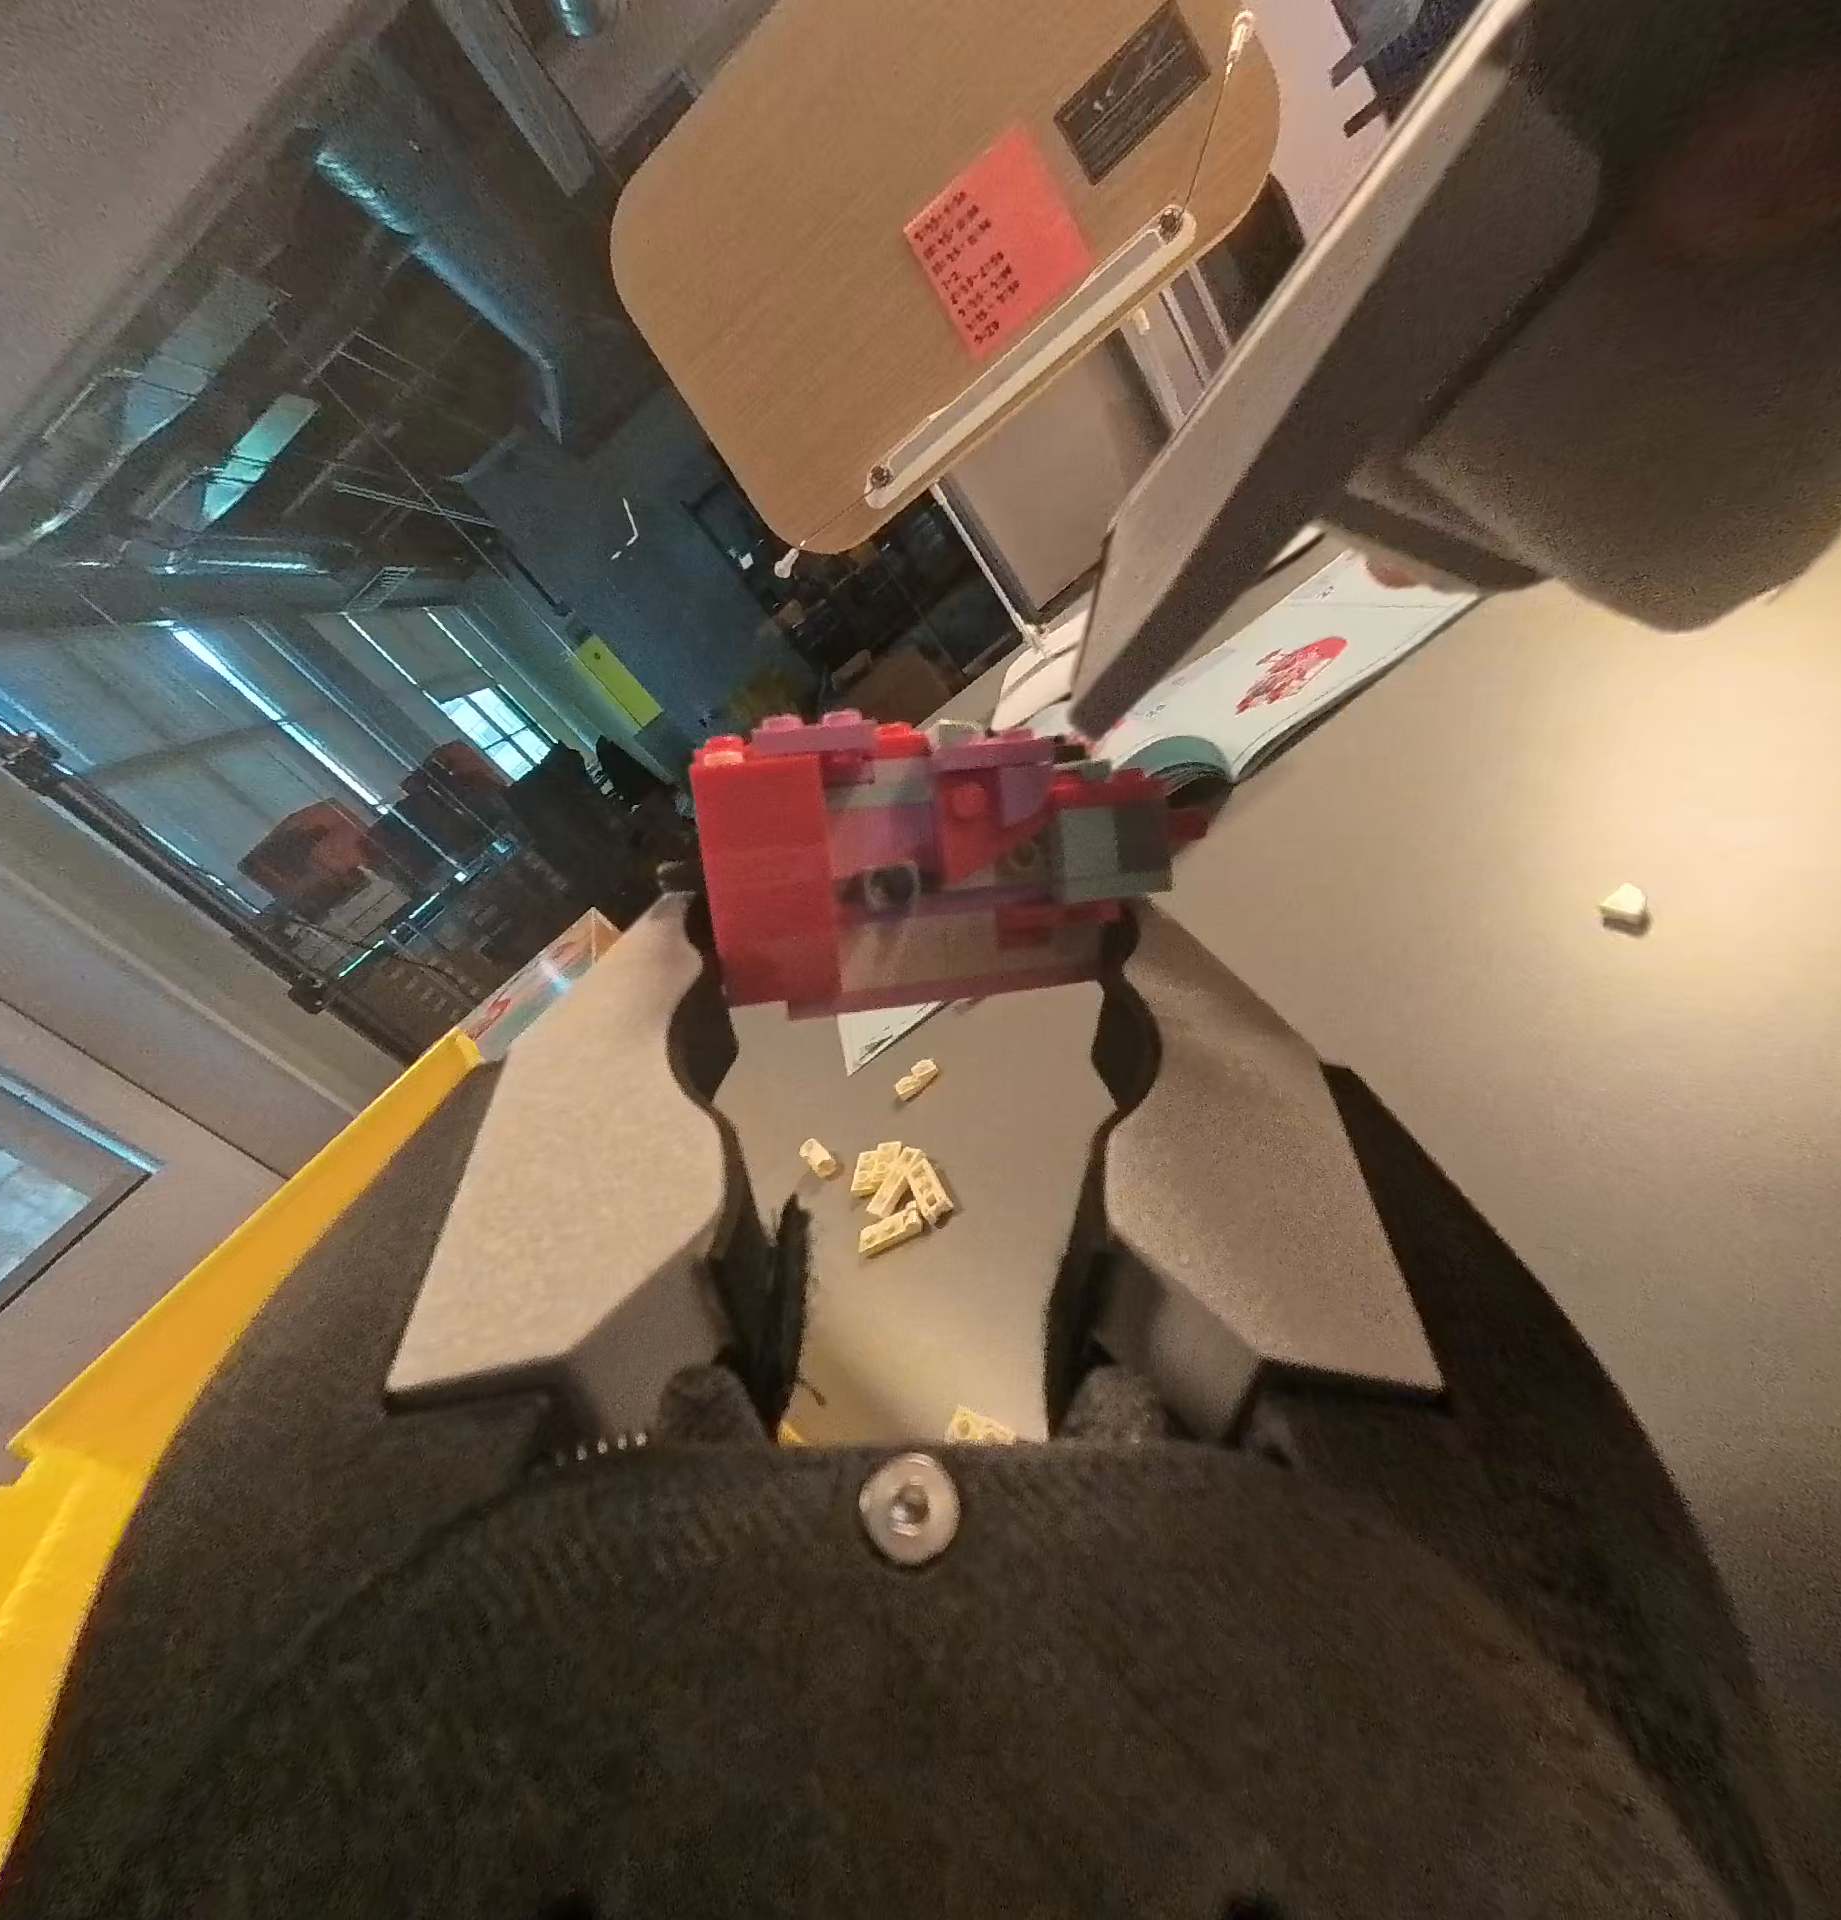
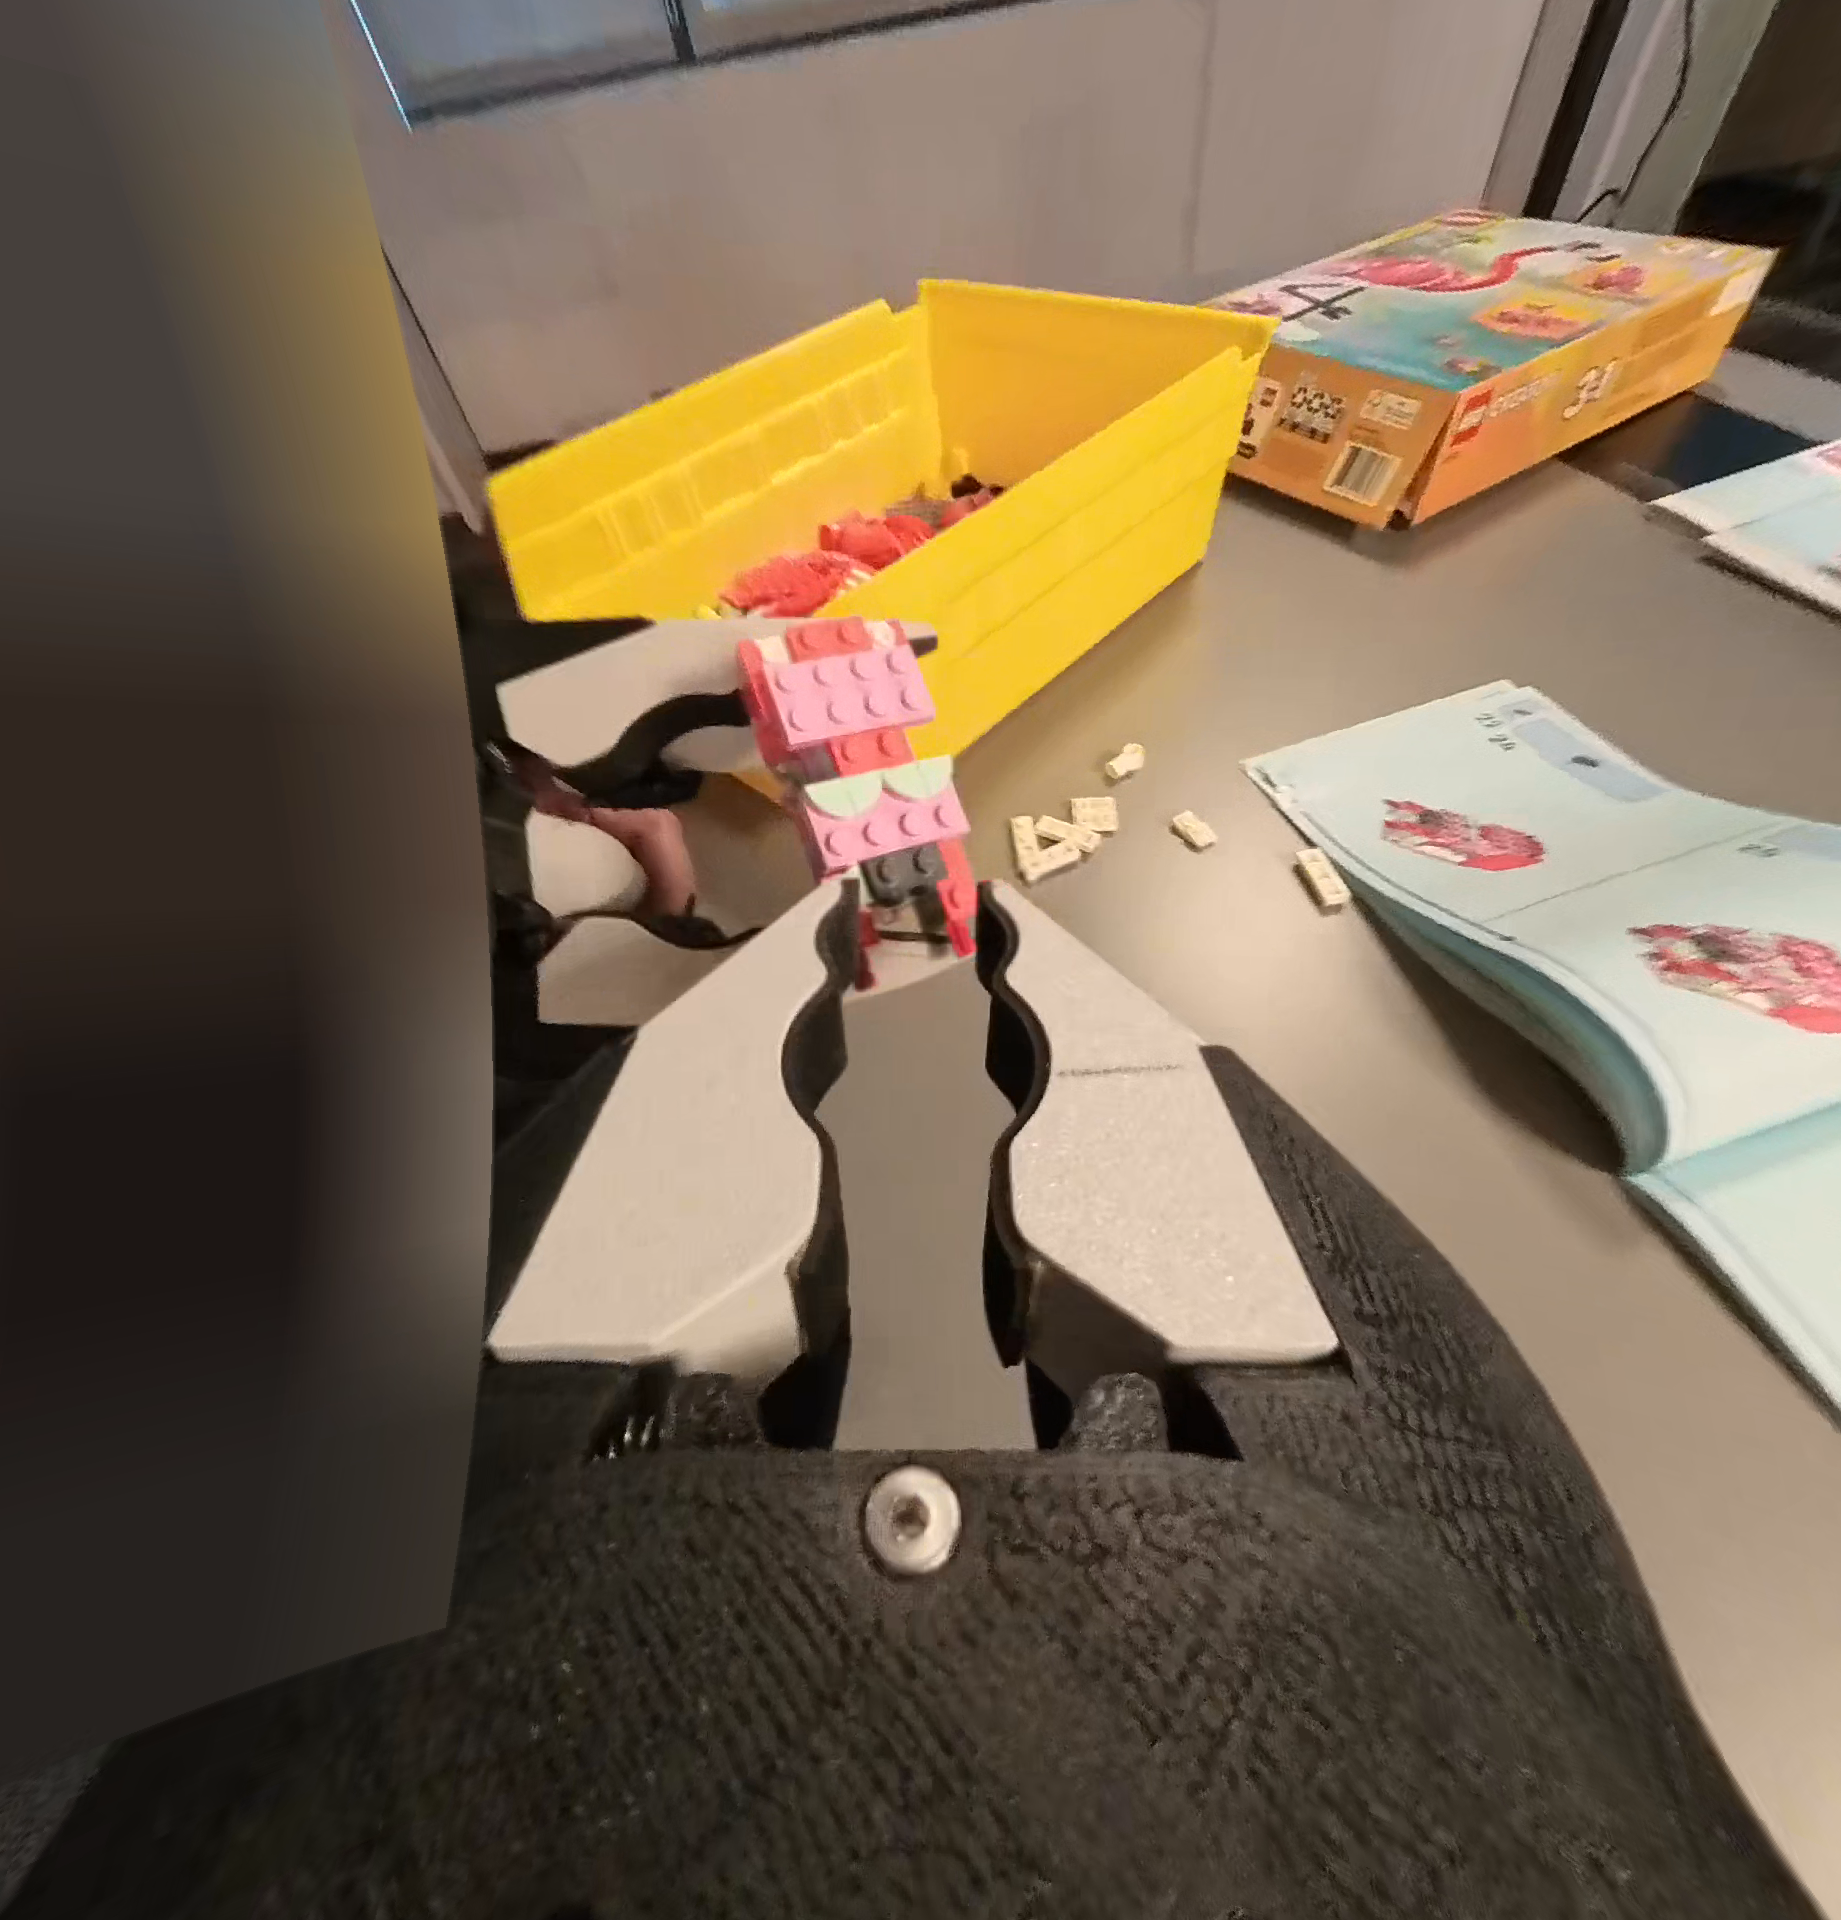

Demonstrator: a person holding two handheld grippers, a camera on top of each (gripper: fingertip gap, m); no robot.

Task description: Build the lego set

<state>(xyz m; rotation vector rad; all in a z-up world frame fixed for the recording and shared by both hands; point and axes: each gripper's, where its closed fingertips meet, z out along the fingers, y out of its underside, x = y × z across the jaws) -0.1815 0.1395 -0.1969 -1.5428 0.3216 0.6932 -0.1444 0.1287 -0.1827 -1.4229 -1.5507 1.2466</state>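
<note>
Printed toy-brick box [image 2: 1498,353] beside yellow bin [image 2: 1082,540].

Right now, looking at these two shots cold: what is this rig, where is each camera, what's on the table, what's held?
No robot arm: a person holds two hand grippers, each with a wide-angle camera looking along its fingers. In the left wrist view, the left gripper clamps a red-and-pink brick model by its sides. In the right wrist view, the right gripper pinches the same model's lower end. On the grey table: a yellow bin of red bricks, a toy box, an open instruction booklet and loose cream pieces.
</note>
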